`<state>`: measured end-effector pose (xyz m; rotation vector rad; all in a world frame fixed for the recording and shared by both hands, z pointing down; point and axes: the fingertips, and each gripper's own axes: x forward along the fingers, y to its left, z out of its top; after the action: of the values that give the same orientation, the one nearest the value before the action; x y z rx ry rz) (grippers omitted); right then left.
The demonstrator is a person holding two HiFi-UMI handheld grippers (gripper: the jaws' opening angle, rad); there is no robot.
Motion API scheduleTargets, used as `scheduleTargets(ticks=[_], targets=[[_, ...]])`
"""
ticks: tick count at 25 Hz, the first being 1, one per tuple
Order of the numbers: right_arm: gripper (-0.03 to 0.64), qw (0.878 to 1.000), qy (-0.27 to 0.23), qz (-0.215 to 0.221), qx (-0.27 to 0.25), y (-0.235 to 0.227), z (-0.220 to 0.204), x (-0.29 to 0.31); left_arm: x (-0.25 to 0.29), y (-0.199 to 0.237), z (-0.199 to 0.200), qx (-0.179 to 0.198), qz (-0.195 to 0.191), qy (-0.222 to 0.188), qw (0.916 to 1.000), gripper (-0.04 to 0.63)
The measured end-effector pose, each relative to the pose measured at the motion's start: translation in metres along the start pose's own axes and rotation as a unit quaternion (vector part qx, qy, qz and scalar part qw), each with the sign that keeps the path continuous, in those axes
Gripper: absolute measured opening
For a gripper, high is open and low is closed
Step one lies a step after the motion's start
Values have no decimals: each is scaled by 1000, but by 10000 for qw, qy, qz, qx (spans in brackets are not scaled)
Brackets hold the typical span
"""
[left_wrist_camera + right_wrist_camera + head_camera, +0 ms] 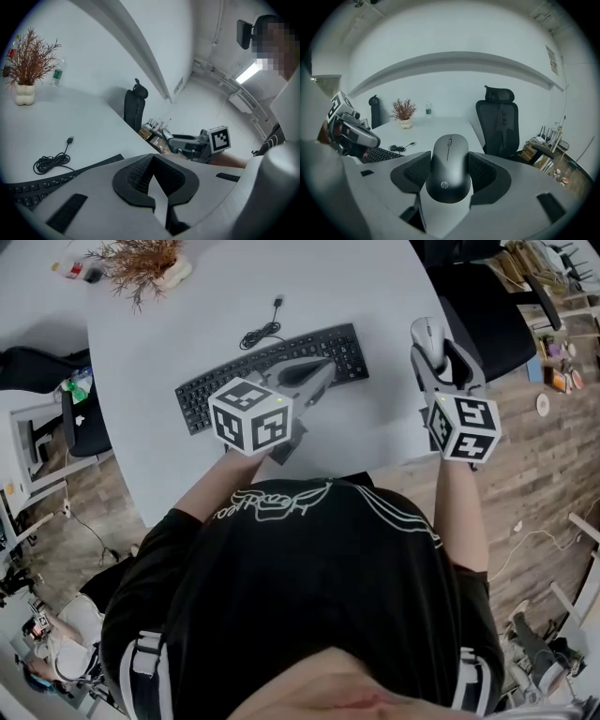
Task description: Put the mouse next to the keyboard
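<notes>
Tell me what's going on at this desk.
A person works a gripper in each hand. The right claw is shut on a dark mouse, holding it by the right edge of the white table, off to the right of the keyboard and not yet released. The left claw is shut and empty, poised over the keyboard.

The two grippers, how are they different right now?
The right gripper squeezes the black mouse between its jaws; the left gripper holds nothing, and its jaws are shut together. The left gripper is above the keyboard; the right gripper is over by the table's right edge, apart from the keyboard. Both are grey and have two jaws.
</notes>
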<state>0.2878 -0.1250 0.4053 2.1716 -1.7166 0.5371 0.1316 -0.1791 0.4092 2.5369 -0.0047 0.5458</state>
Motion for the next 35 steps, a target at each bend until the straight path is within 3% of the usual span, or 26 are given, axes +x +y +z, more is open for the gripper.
scheduleTargets(ticks=[9,18,35], targets=[[249,9970,754,141,126,10,-72,20,6,9,-10,-65,36,165,9998,8],[248,9916,1257,186,239,11,-118,36,6,17,-21,-166,112,241,9995,8],[249,9822,1722,538,522,10,-136,49,0,23,-28,-272,316,205,9989,8]])
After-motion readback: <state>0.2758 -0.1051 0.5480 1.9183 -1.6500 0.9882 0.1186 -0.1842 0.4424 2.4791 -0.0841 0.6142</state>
